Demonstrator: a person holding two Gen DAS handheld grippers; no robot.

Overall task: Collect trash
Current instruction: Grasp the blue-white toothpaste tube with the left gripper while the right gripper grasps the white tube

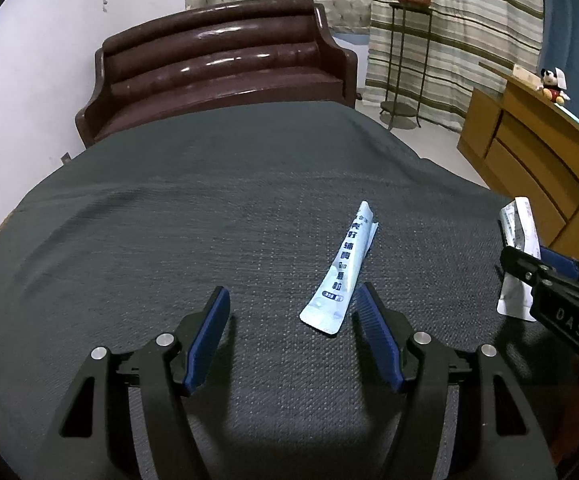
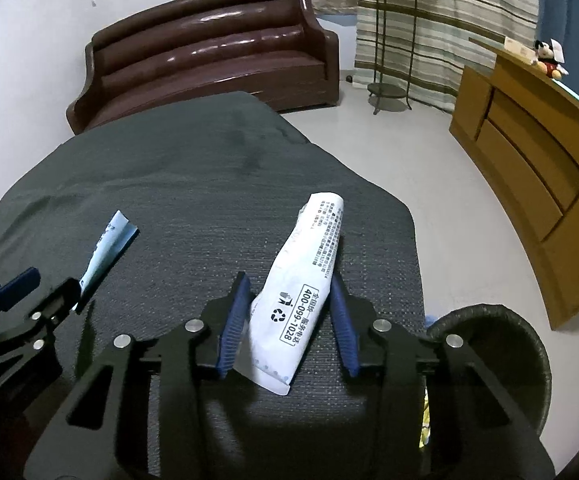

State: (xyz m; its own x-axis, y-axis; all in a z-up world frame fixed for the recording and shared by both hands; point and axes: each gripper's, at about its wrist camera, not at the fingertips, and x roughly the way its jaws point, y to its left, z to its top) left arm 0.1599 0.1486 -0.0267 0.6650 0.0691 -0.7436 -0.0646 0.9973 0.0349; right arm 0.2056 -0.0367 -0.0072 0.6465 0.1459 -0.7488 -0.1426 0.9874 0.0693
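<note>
My right gripper (image 2: 289, 300) straddles the white wrapper (image 2: 303, 272) on the grey cloth (image 2: 169, 200), jaws narrowed but seemingly not yet pinching, while my left gripper (image 1: 291, 312) gapes wide, blue sachet (image 1: 343, 268) at one o'clock, ready for pickup.

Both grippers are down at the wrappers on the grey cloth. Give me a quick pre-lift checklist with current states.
1. White printed wrapper between the right gripper pads: ok.
2. Right pads pressing on that wrapper: cannot tell; the left pad touches its edge, the other shows a thin gap.
3. Pale blue sachet inside the left gripper: not ok; it lies off-centre by the right pad, jaws wide open.
4. Grippers apart from each other: ok.
5. Dark woven basket beside the right gripper: ok.
6. Dark grey cloth flat under both wrappers: ok.
</note>
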